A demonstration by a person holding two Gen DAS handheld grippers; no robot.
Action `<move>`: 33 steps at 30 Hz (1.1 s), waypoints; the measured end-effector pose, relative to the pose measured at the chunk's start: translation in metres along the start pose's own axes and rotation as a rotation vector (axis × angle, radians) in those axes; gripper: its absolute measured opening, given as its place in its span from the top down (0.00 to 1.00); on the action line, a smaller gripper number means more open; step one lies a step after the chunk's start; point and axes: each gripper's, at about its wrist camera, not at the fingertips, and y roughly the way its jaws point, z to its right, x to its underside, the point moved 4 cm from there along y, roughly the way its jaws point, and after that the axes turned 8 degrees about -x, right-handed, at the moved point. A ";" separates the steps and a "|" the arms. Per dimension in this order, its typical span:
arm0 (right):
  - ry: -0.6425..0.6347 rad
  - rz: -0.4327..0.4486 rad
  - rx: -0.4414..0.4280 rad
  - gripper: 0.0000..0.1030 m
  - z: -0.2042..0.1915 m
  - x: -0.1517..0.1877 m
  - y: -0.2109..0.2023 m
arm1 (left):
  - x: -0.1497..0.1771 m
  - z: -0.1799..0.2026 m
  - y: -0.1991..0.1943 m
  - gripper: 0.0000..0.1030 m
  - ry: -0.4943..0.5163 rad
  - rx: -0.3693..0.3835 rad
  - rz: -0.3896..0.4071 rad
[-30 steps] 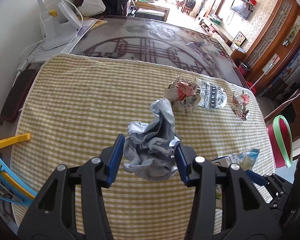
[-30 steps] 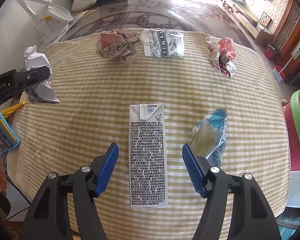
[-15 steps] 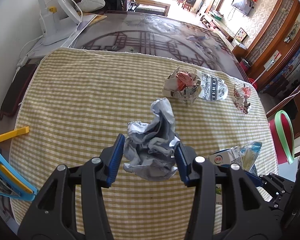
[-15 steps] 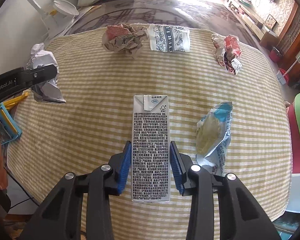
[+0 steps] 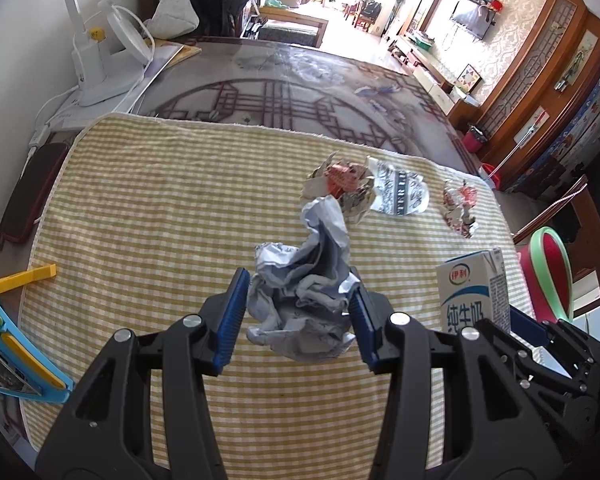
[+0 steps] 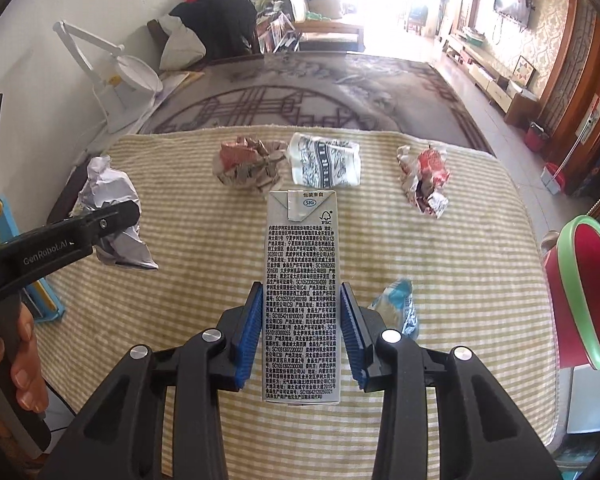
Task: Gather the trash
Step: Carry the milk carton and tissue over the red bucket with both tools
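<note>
My left gripper (image 5: 296, 304) is shut on a crumpled grey paper wad (image 5: 304, 280) and holds it above the checked cloth (image 5: 160, 208). The wad also shows in the right wrist view (image 6: 112, 216). My right gripper (image 6: 302, 320) is shut on a grey milk carton (image 6: 300, 280) and holds it lifted off the cloth; the carton also shows in the left wrist view (image 5: 474, 288). On the cloth lie a red-brown paper wad (image 6: 248, 164), a black-and-white wrapper (image 6: 326, 160), a red-white wad (image 6: 424, 180) and a blue snack bag (image 6: 398, 304).
A red bin with a green rim (image 6: 584, 284) stands off the table's right edge. A white desk lamp (image 5: 100, 60) stands at the back left. A blue-and-yellow object (image 5: 4, 344) lies at the left edge.
My right gripper closed on the milk carton and lifted it off the cloth. My left gripper kept its hold on the grey wad and rose slightly.
</note>
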 end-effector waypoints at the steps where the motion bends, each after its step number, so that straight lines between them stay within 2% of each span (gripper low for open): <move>1: 0.001 0.007 0.000 0.65 0.000 -0.001 -0.002 | -0.001 0.002 -0.002 0.56 0.002 0.004 0.007; 13: 0.034 0.045 -0.012 0.65 0.021 0.002 -0.017 | -0.004 0.034 -0.008 0.56 0.041 0.006 0.027; 21: 0.057 0.054 -0.023 0.65 0.059 0.007 -0.028 | 0.002 0.071 -0.007 0.56 0.057 -0.007 0.021; 27: 0.097 0.065 0.000 0.65 0.115 0.012 -0.043 | 0.006 0.115 -0.002 0.56 0.057 0.000 0.010; 33: 0.205 0.117 0.116 0.65 0.216 0.021 -0.078 | 0.007 0.185 -0.005 0.56 0.116 0.056 0.028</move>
